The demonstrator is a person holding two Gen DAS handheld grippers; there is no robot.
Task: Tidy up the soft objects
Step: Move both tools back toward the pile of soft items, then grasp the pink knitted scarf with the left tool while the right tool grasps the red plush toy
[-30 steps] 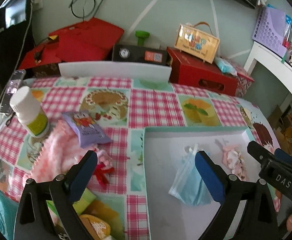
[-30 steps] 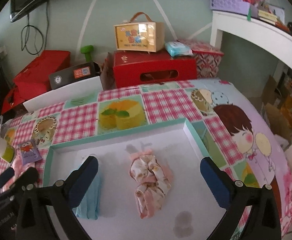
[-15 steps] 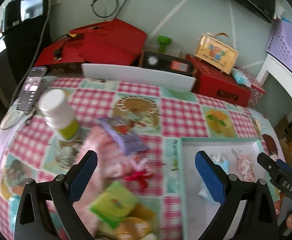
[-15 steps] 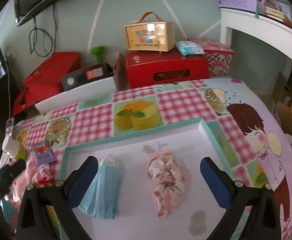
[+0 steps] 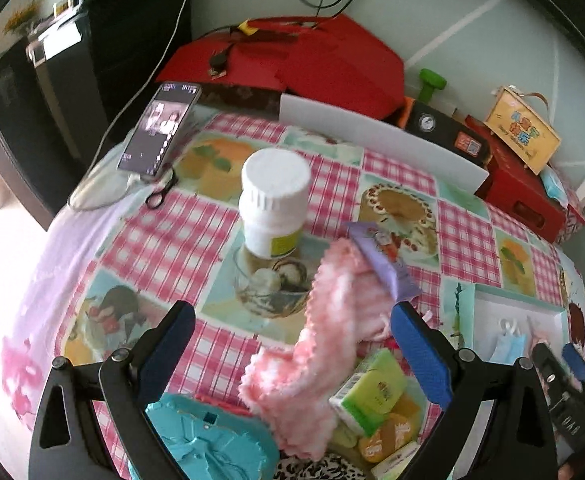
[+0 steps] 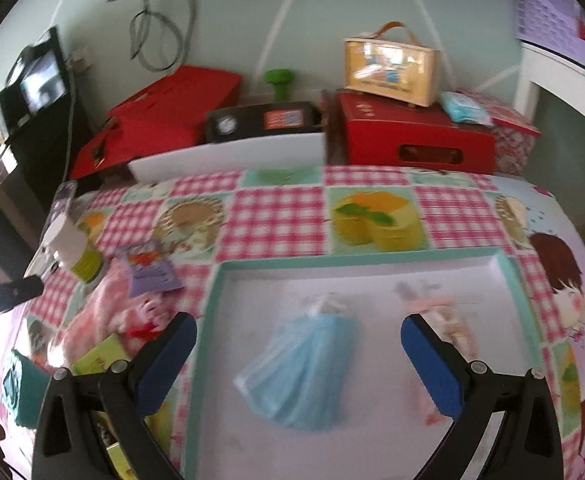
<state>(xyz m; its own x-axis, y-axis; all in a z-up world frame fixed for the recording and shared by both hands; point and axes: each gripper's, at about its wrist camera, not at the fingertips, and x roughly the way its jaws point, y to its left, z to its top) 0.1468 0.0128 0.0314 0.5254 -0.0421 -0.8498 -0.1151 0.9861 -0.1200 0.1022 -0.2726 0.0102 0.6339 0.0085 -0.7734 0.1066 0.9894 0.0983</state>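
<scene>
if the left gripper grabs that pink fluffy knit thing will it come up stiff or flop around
Probably floppy: the pink knit lies crumpled, draped over other items. A purple packet rests on its far end and would likely slide off. It looks light, so the open left gripper may need only a light pinch.

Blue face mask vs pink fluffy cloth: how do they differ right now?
The blue face mask lies inside the white tray; the pink fluffy cloth lies outside it on the checked tablecloth. The mask is smooth and pleated, the cloth fuzzy with a scalloped edge. The mask lies alone; a purple packet rests on the cloth. Neither is gripped.
</scene>
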